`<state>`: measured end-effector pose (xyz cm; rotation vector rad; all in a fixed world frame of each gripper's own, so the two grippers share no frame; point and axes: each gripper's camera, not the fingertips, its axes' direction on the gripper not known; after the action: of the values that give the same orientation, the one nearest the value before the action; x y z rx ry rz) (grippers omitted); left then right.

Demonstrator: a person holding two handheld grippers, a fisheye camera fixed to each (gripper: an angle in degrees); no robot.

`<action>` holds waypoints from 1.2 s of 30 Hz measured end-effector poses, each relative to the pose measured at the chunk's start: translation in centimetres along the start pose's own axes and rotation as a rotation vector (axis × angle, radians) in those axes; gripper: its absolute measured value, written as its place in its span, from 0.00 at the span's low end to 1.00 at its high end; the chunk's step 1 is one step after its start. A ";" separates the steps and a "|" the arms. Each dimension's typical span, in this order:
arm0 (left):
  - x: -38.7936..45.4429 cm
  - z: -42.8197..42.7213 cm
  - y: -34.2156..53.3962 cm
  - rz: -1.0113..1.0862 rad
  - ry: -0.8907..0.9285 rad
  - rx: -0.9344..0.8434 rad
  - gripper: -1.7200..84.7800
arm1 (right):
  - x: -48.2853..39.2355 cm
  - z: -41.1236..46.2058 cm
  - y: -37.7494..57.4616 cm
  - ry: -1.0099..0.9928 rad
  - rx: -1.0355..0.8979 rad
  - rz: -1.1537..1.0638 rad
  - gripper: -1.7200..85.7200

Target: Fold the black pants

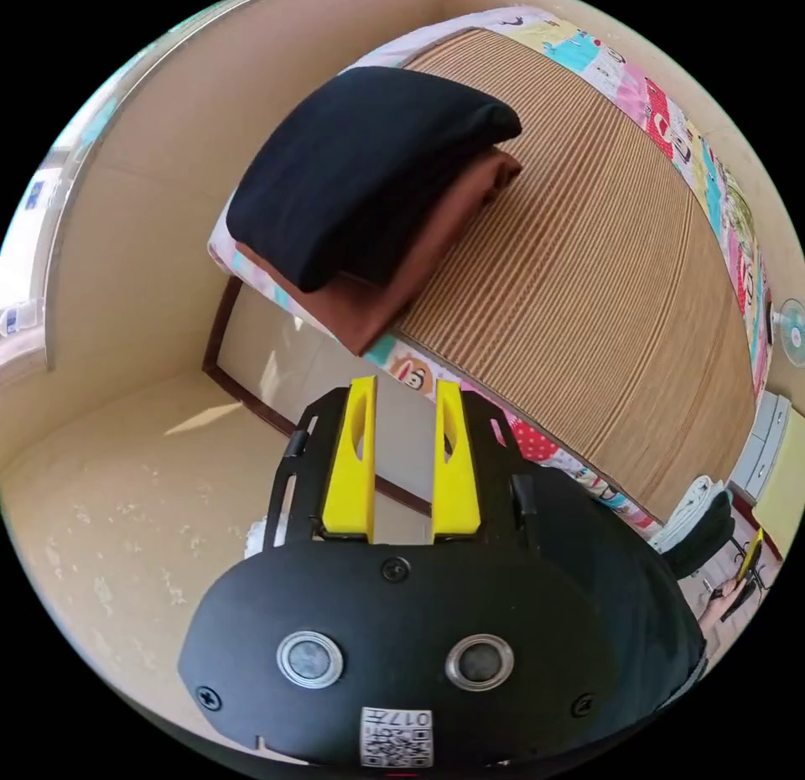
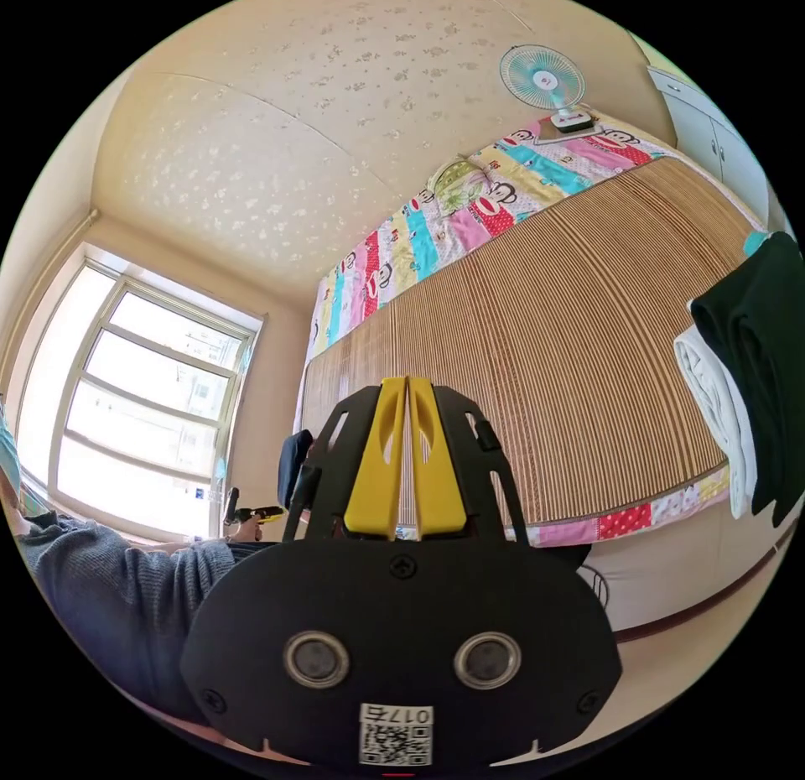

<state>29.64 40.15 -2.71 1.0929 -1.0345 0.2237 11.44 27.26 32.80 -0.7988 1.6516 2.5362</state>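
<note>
Folded pants [image 1: 369, 163] lie atop another folded garment [image 1: 394, 277], seemingly at the bed [image 1: 587, 252] corner.

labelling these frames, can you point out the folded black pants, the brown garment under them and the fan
black pants [image 1: 369, 163]: left gripper view, middle of the folded top face
brown garment [image 1: 394, 289]: left gripper view, exposed edge below the pants
fan [image 2: 542, 77]: right gripper view, centre of its round grille
</note>
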 end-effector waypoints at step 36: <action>-2.0 -31.9 9.4 0.530 1.448 0.501 0.08 | 0.7 1.9 -16.6 -0.548 -0.146 -0.039 0.03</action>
<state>41.30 71.24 -0.65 0.7377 0.1159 1.5047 14.69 36.09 19.02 -0.1047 1.2723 2.5481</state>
